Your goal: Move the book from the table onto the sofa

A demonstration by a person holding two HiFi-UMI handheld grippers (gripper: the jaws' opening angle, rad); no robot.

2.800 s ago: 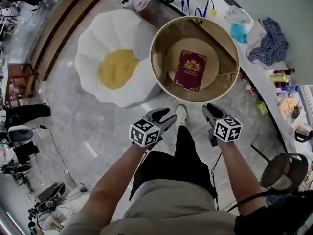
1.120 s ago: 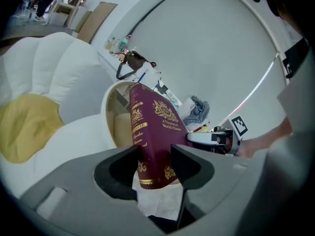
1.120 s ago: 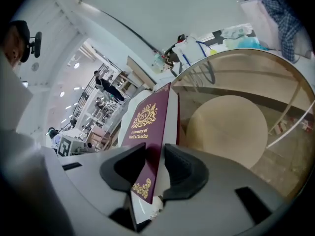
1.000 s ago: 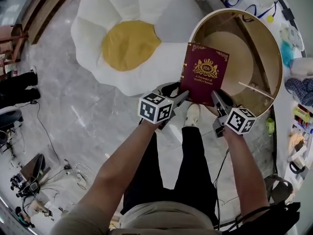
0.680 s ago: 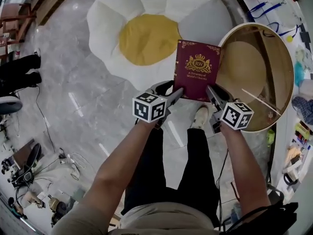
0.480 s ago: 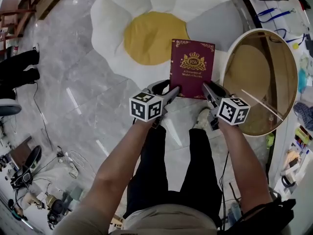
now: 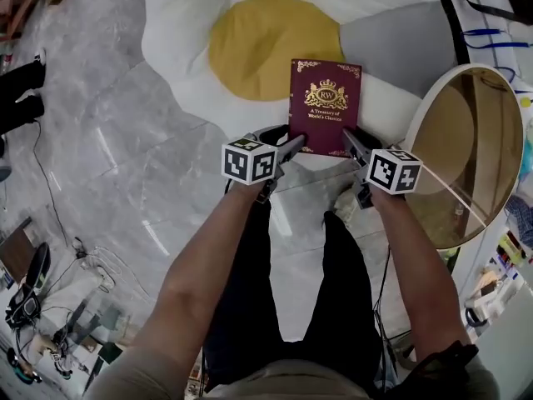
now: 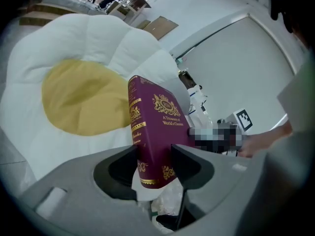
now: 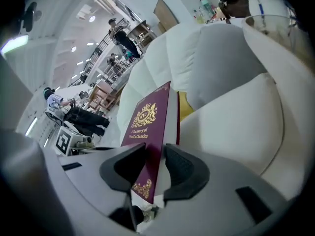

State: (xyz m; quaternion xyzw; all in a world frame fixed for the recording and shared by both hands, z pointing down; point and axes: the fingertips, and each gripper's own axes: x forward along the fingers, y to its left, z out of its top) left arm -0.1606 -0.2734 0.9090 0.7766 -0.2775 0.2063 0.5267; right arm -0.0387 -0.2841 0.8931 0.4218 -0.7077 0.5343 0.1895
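Grip: left hand-held gripper (image 7: 295, 145) and right hand-held gripper (image 7: 350, 139) each clamped a lower corner of book (image 7: 323, 105) | Risk: near sofa (image 7: 179, 32) front edge; uneven release could tip it to floor (image 7: 141, 173).

I see maroon hardcover book (image 7: 325, 107) over white flower-shaped cushion sofa (image 7: 266, 44), at sofa's 5 o'clock edge; round wooden table (image 7: 479, 140) at book's 3 o'clock.
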